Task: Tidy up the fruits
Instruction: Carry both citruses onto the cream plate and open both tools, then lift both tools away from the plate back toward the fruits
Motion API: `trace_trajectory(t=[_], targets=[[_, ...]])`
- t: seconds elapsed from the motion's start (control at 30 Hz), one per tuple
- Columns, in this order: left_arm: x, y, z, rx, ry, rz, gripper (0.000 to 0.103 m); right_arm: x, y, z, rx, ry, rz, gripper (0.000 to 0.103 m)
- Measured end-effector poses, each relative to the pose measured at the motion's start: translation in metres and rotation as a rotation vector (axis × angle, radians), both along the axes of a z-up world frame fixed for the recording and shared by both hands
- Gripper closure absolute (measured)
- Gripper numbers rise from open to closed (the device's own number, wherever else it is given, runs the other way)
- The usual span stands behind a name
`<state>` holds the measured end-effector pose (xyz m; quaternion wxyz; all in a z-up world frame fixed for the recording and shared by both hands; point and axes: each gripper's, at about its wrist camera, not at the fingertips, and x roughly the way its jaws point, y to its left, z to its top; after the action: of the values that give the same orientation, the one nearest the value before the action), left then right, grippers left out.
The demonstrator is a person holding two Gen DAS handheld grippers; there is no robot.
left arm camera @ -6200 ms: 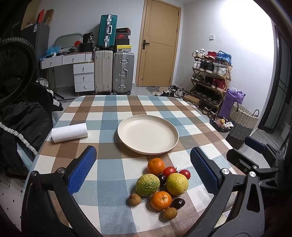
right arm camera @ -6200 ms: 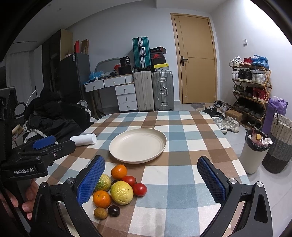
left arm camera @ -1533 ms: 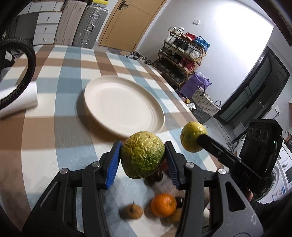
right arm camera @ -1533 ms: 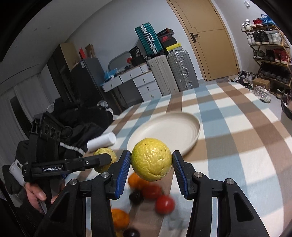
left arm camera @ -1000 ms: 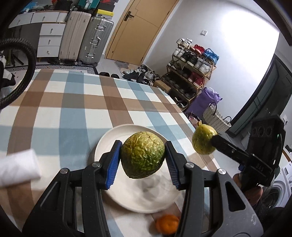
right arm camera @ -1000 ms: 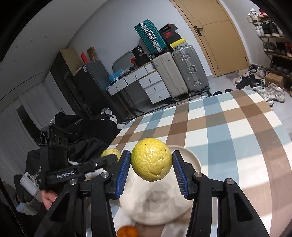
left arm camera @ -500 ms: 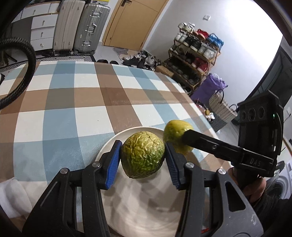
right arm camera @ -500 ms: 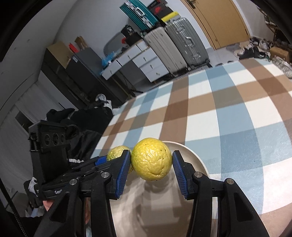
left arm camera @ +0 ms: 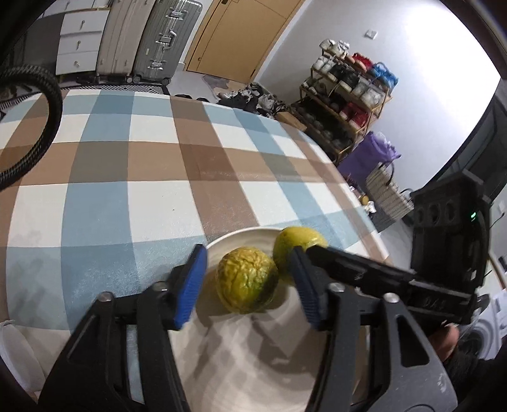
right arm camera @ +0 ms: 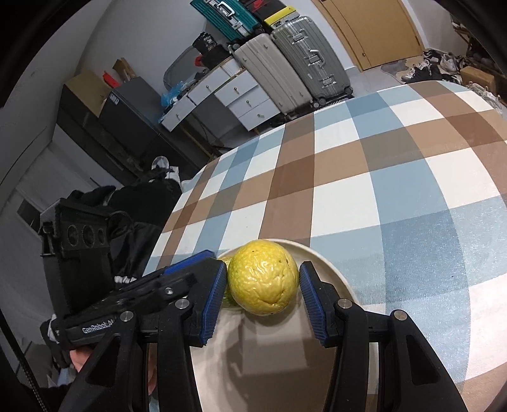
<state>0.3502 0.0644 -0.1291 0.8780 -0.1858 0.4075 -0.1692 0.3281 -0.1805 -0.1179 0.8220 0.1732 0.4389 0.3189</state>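
Looking out over a table in a blue, brown and white checked cloth (left arm camera: 152, 164). Facing, at the far end, a tan wooden door (left arm camera: 240, 31), with a small mat (left arm camera: 218, 84) and loose shoes on the pale floor before it. Showing grey hard suitcases (left arm camera: 158, 41) and white drawers (left arm camera: 79, 41) left of the door, below a teal suitcase (right arm camera: 228, 12). Taking in a loaded shoe rack (left arm camera: 348, 95) along the white right wall (left arm camera: 427, 79), then a purple bag (left arm camera: 374, 155) and a woven basket (left arm camera: 388, 190) nearer. Catching bright light on that wall. Finding a dark cabinet (right arm camera: 126, 104) and heaped dark clothing (right arm camera: 142, 196) at far left.
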Motion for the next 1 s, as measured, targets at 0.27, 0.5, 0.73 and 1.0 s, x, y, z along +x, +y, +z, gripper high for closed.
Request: trace_trajectory(t=[0.27, 0.5, 0.73, 1.0], targets=[[-0.021, 0.008, 0.023, -0.002, -0.033, 0.066, 0.022, -0.016, -0.013, 0.025, 0.032, -0.032, -0.031, 0.050], [-0.069, 0.012, 0.062, 0.069, -0.093, 0.146, 0.001, -0.068, -0.048, 0.072, 0.046, -0.173, -0.105, 0.011], [-0.132, 0.007, 0.097, 0.152, -0.167, 0.204, 0.001, -0.145, -0.072, 0.106, 0.033, -0.330, -0.119, 0.000], [-0.210, -0.018, 0.122, 0.276, -0.244, 0.253, 0.001, -0.227, -0.076, 0.119, -0.042, -0.504, -0.126, 0.000]])
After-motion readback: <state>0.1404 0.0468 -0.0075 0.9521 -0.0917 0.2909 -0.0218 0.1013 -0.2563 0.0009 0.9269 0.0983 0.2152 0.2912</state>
